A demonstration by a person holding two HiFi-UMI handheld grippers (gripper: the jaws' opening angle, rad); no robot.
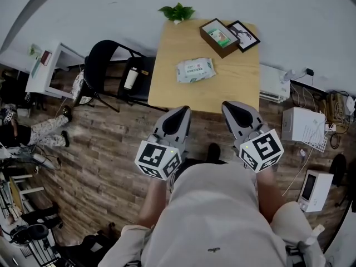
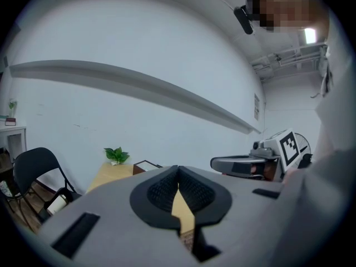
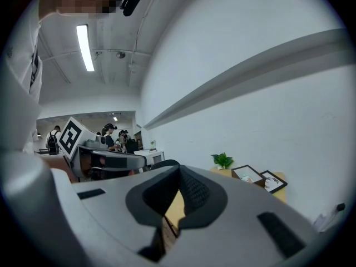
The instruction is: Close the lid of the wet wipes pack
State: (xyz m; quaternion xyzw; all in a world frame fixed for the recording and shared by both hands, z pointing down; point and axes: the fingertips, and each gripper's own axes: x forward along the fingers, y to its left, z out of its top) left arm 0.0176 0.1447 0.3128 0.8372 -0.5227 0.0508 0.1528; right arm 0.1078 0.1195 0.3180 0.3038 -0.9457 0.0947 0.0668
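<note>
The wet wipes pack, white with green print, lies near the middle of the small wooden table; I cannot tell from here how its lid stands. Both grippers hang short of the table's near edge, over the wood floor. My left gripper is shut with nothing in it; in its own view the left gripper shows its pads meeting. My right gripper is likewise shut and empty, and the right gripper has its pads together in its own view. The pack is hidden in both gripper views.
At the table's far edge stand a small green plant, a brown box and a framed picture. A black folding chair stands left of the table. White boxes and cables lie on the floor at the right.
</note>
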